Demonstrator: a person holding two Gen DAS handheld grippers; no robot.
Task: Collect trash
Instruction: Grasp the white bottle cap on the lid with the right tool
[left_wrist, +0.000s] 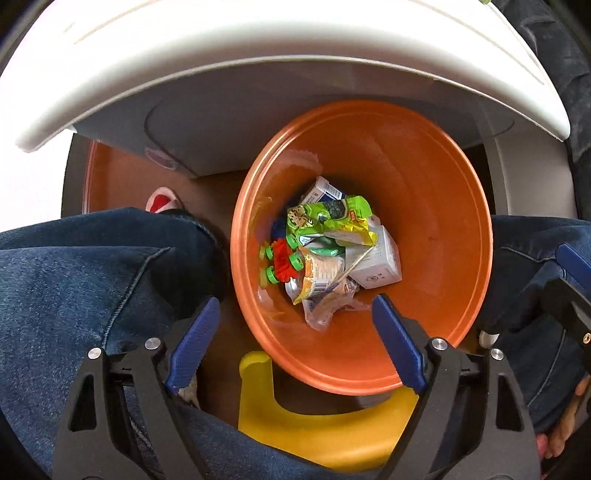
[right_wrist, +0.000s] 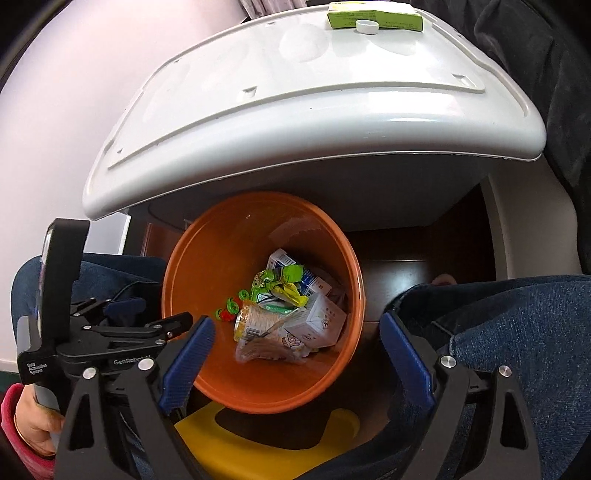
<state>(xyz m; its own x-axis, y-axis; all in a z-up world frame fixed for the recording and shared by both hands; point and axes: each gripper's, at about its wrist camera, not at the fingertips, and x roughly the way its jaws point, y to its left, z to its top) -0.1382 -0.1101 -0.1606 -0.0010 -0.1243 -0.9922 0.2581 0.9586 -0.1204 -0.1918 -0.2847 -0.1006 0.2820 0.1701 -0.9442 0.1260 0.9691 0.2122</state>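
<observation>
A white moulded plastic table (right_wrist: 295, 122) fills the upper part of both wrist views, its rounded edge overhanging the floor. On its far edge lie a flat green box (right_wrist: 375, 16) and a small white bottle cap (right_wrist: 366, 26) touching the box's near side.

Below the table edge, a person's legs in blue denim jeans (left_wrist: 81, 273) flank a round orange plastic bin (left_wrist: 436, 206), which stands on the dark floor partly under the table. A yellow plastic stool (left_wrist: 325, 432) sits just beside the bin's near rim.

The trash lies piled at the bottom of the bin: a white cardboard carton (left_wrist: 380, 262), a crumpled green snack wrapper (left_wrist: 328, 218), a yellowish crushed wrapper with a barcode (left_wrist: 319, 277), and a red and green plastic toy piece (left_wrist: 282, 260) against the left wall.

The left gripper (left_wrist: 295, 317) hangs above the bin with its blue-padded jaws spread wide and nothing between them. The right gripper (right_wrist: 297, 334) is likewise spread wide and empty over the bin's near rim.
</observation>
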